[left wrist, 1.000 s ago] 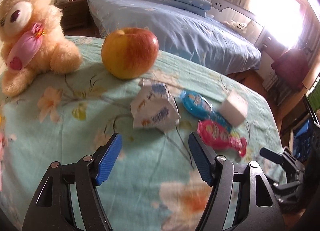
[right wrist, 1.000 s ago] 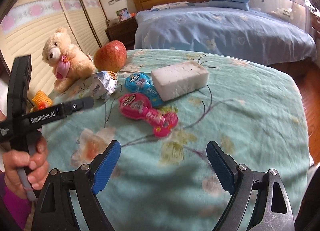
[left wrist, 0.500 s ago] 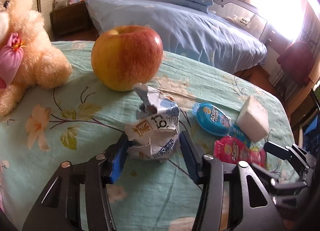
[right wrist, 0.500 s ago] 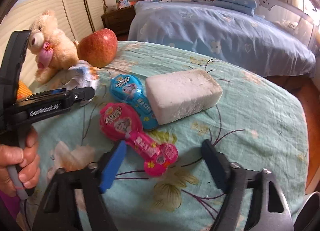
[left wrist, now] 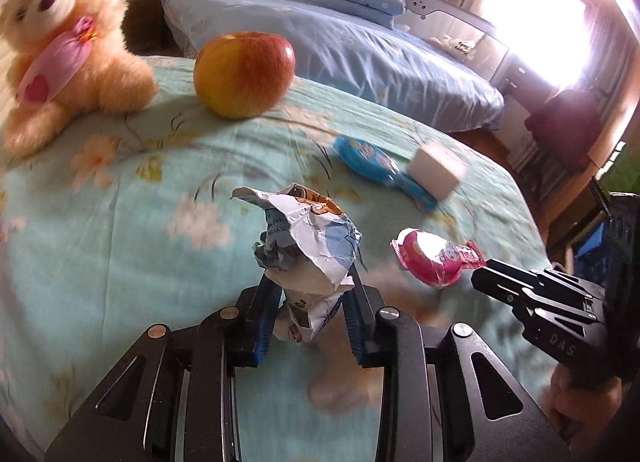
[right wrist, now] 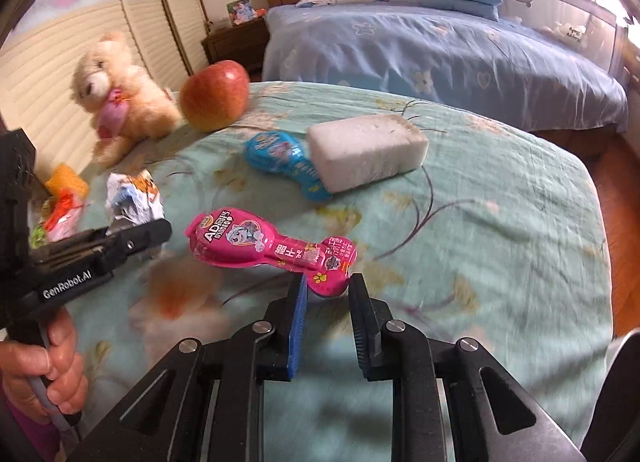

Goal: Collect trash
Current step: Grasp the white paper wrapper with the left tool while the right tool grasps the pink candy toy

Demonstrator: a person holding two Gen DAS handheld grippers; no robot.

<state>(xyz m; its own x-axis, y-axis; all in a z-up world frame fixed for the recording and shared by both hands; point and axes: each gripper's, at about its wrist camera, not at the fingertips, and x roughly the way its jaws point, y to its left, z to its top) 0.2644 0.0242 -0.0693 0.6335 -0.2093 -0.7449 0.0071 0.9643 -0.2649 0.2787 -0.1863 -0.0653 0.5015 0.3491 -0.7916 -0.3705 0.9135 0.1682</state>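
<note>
Left tool (left wrist: 311, 294) closing, clamped on crumpled wrapper (left wrist: 308, 246), lifted off the table (left wrist: 120, 222). Right tool (right wrist: 326, 294) closing, pinching tail of pink packet (right wrist: 272, 248) just above the cloth. Blue packet (right wrist: 280, 162) touching white block (right wrist: 366, 152).

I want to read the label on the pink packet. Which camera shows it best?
The right wrist view: the pink packet lies lengthwise ahead, printed face up and sharp, its near end between the closing right gripper. The left wrist view shows the packet small, blurred and partly hidden by the other gripper.
</note>
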